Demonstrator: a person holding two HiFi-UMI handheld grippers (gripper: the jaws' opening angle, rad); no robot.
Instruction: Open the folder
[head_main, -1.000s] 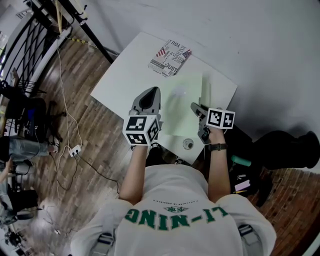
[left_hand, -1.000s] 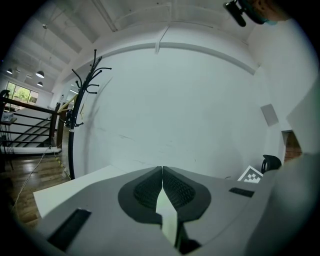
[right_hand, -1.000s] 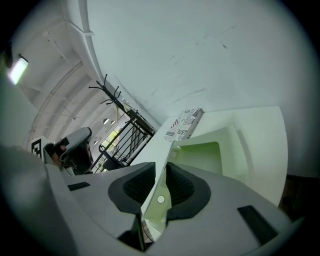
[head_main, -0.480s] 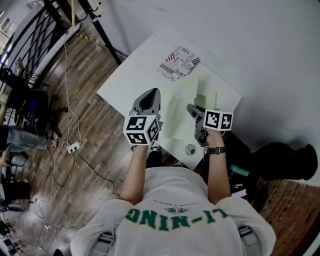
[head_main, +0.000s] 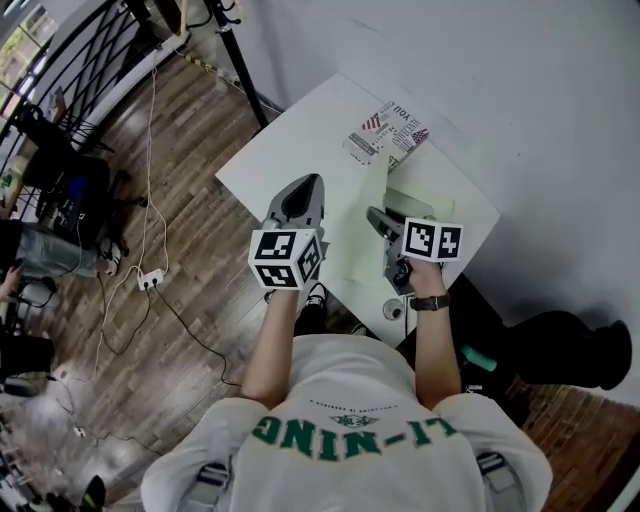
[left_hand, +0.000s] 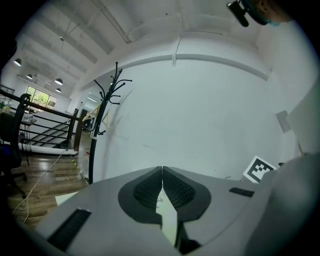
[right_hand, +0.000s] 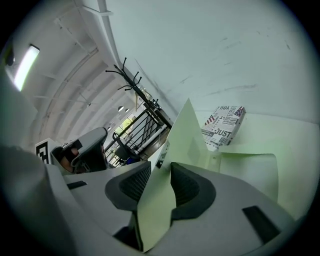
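Note:
A pale green folder (head_main: 358, 250) lies on the white table (head_main: 280, 150). Its front cover (head_main: 379, 180) stands raised, almost upright. My right gripper (head_main: 376, 218) is at the cover's near edge. In the right gripper view the cover (right_hand: 187, 131) runs between the jaws of that gripper (right_hand: 160, 176), which are opening and stand apart around the thin sheet. The folder's lower leaf (right_hand: 250, 170) lies flat beyond. My left gripper (head_main: 304, 184) hovers left of the folder with its jaws together (left_hand: 162, 170), holding nothing that I can see.
A printed packet (head_main: 390, 130) lies at the table's far side, also in the right gripper view (right_hand: 224, 125). A small round object (head_main: 392, 311) sits near the table's front edge. Cables (head_main: 150, 280) cross the wooden floor to the left, and a black bag (head_main: 560, 340) lies to the right.
The folder's cover has risen from nearly flat to almost upright with the right gripper at its edge. Both grippers have shifted across the table.

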